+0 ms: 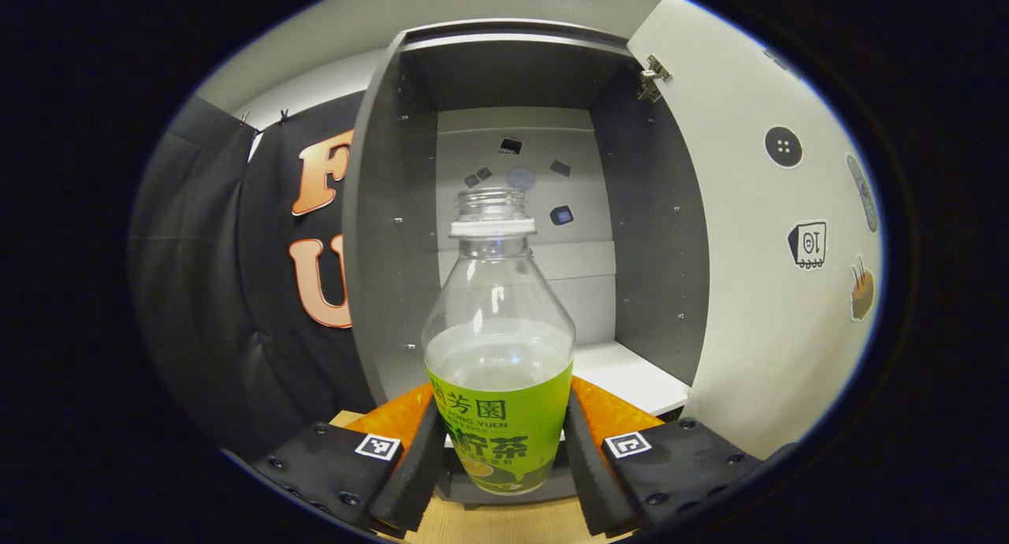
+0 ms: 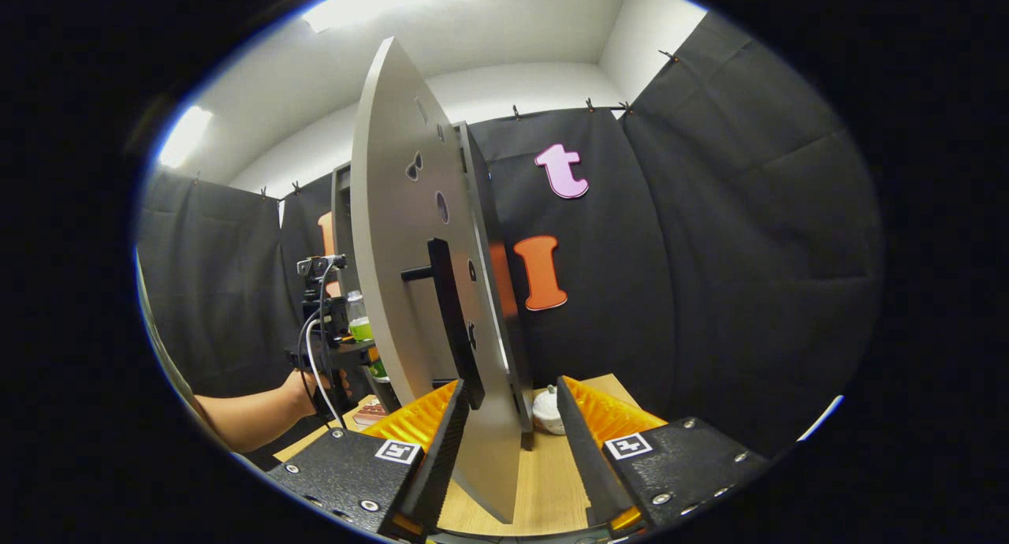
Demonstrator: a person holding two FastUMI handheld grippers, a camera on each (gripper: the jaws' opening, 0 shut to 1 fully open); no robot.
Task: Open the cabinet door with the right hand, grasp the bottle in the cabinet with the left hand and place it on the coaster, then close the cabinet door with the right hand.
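Standing open is the big grey cabinet (image 1: 394, 236), w/ its door (image 1: 757, 292) swung wide to one side. So step 1 looks done. The door has little stickers on it.

Next biggest is the wood surface (image 2: 552, 481) under it all. I can't spot the coaster for sure, so I won't say where it is.

Then the bottle (image 1: 498, 347). It's clear plastic w/ a green label round the low part, a white ring at the neck, and no cap on top. It's about half full of pale liquid. It stands straight up, right in front of the open cabinet, by the white shelf (image 1: 623, 374) edge. The left tongs (image 1: 500, 441) are clamped on it, one finger pressing each side of the label. So the grab looks done too, I think. Left to do: put it on the coaster, then shut the door.

The right tongs (image 2: 506, 422) are apart, w/ the door's edge sitting btwn the two fingers and its dark handle (image 2: 449, 323) just above. They don't squeeze it. In the right gripper view, far off, a hand (image 2: 311, 390) holds the other tongs w/ the bottle.

A small white round thing (image 2: 545, 410) sits on the surface past the door.
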